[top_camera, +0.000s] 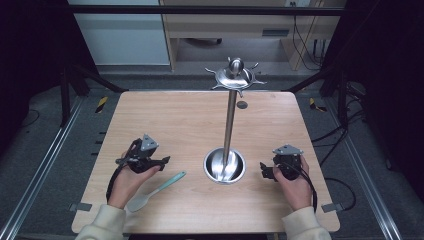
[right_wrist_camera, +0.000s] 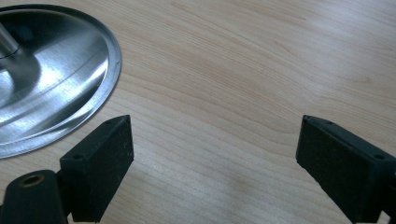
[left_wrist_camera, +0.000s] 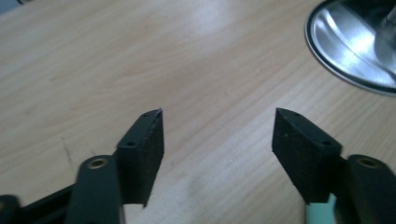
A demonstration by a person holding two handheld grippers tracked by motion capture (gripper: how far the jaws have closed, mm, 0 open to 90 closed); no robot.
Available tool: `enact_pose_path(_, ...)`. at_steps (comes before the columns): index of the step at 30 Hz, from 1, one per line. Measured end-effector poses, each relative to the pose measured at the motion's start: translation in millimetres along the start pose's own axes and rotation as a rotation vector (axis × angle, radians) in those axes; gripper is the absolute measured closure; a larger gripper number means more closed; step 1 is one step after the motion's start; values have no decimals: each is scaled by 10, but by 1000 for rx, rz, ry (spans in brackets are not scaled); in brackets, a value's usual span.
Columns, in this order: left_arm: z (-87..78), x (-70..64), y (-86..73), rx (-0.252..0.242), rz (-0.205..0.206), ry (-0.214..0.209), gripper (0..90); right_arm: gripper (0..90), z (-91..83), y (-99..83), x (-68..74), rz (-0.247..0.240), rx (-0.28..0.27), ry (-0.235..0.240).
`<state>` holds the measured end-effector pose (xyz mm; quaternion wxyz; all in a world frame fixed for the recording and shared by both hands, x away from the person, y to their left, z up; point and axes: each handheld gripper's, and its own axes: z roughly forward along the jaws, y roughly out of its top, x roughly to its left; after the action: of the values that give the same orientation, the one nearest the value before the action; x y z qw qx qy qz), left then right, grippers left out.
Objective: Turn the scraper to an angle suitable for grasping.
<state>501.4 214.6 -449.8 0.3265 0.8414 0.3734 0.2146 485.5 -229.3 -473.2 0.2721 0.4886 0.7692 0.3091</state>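
On the wooden counter [top_camera: 165, 120] stands a steel utensil stand [top_camera: 229, 120] with hooks on top. Near left lies a mint spatula [top_camera: 156, 191], just beside the left hand-held gripper [top_camera: 161, 162]; the right hand-held gripper [top_camera: 264, 171] rests right of the base. Both have their jaws spread, empty. Nothing seems started; next, the left likely must grasp the spatula's handle.

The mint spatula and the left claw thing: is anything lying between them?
Nothing but bare wood. In the high view the left gripper hovers just above-left of the spatula, open, with only table between them.
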Motion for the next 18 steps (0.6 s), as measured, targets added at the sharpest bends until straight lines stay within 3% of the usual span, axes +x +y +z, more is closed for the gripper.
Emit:
enact_pose_path(5,127,-144,-45,69,80,3,598,115,-5,0,-7,2,-5,-3)
enact_pose_path(12,222,-239,-52,92,92,-59,845,115,4,2,-5,1,-3,3)
enact_pose_path(15,215,-249,-49,99,85,-70,900,115,-4,2,-2,5,-4,3)
enact_pose_path(18,246,-268,-60,115,69,-86,900,116,2,1,0,0,-2,3)
